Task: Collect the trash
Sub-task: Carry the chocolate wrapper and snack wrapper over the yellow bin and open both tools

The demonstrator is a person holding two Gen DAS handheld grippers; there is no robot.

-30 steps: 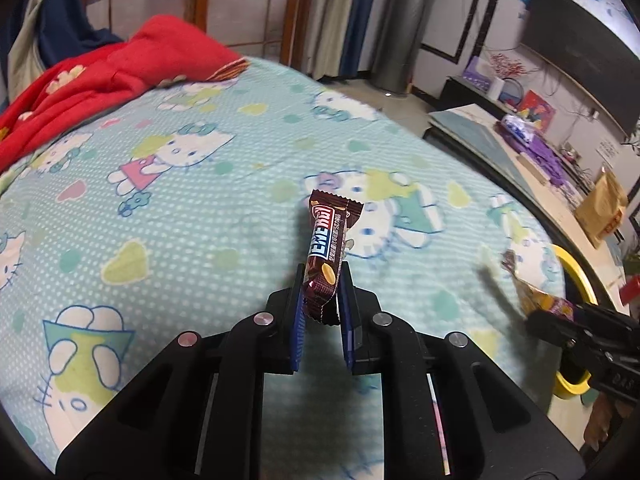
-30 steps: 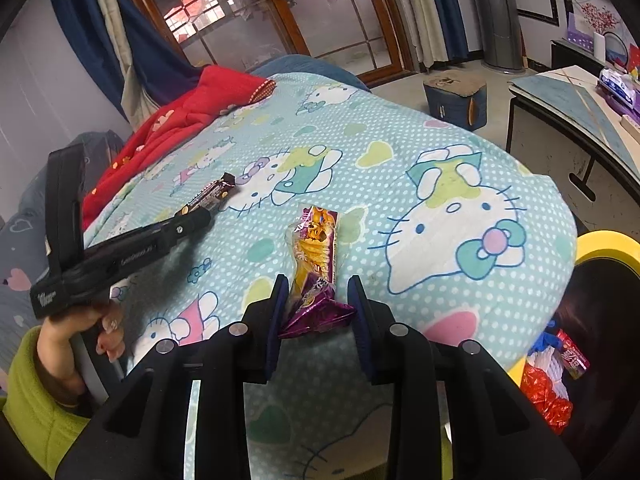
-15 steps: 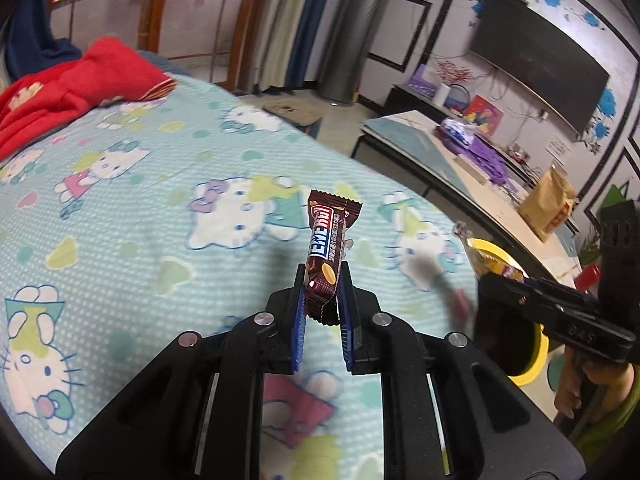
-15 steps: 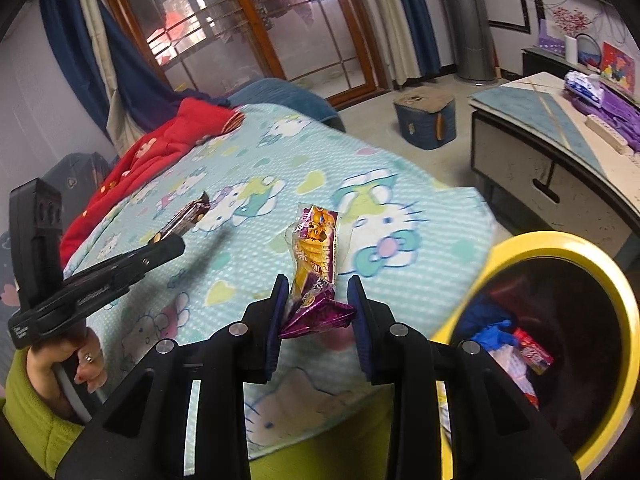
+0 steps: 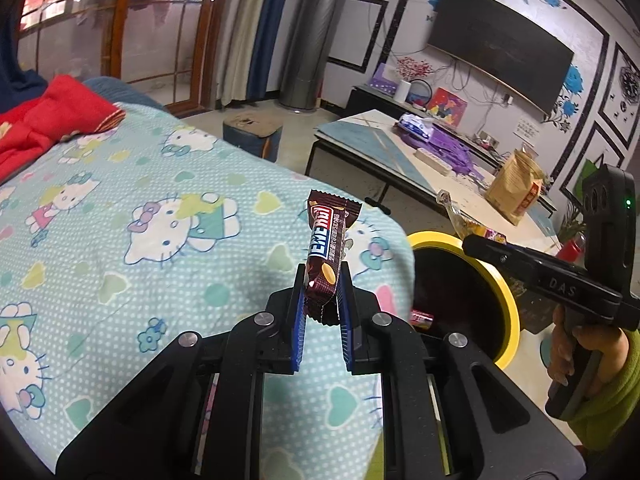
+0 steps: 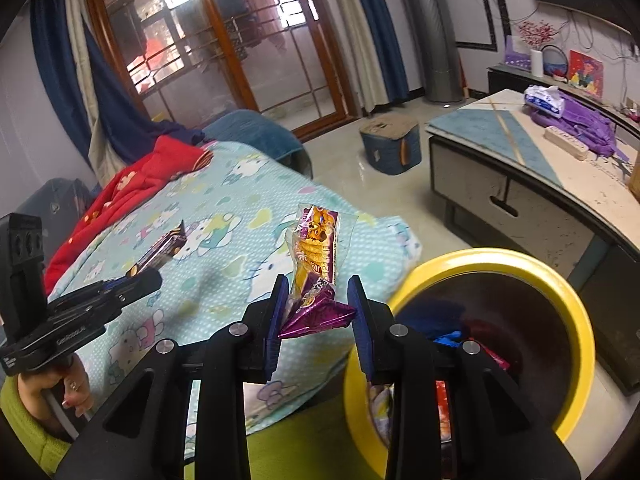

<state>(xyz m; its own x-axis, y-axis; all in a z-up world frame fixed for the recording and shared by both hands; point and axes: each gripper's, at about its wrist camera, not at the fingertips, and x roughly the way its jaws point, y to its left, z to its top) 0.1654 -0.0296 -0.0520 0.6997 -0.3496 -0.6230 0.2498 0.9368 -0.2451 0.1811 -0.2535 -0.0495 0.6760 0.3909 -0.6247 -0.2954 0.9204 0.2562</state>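
Note:
My left gripper (image 5: 322,292) is shut on a brown candy bar wrapper (image 5: 326,252), held upright above the bed's right edge. My right gripper (image 6: 318,304) is shut on a yellow and purple snack wrapper (image 6: 314,268), held just left of the yellow-rimmed trash bin (image 6: 576,312), which has several wrappers inside. The bin (image 5: 502,292) also shows right of the bed in the left wrist view, with the right gripper (image 5: 470,242) over its rim. The left gripper (image 6: 148,276) and its candy bar (image 6: 160,250) show at left in the right wrist view.
The bed has a light blue cartoon-cat sheet (image 5: 140,240) and a red blanket (image 5: 48,120) at its far end. A low table (image 6: 520,160) with purple cloth stands beyond the bin. A blue stool (image 6: 392,148) stands on the floor.
Both grippers have moved right, off the bed toward the bin, each still holding its wrapper. The bin now shows larger and closer in both views.

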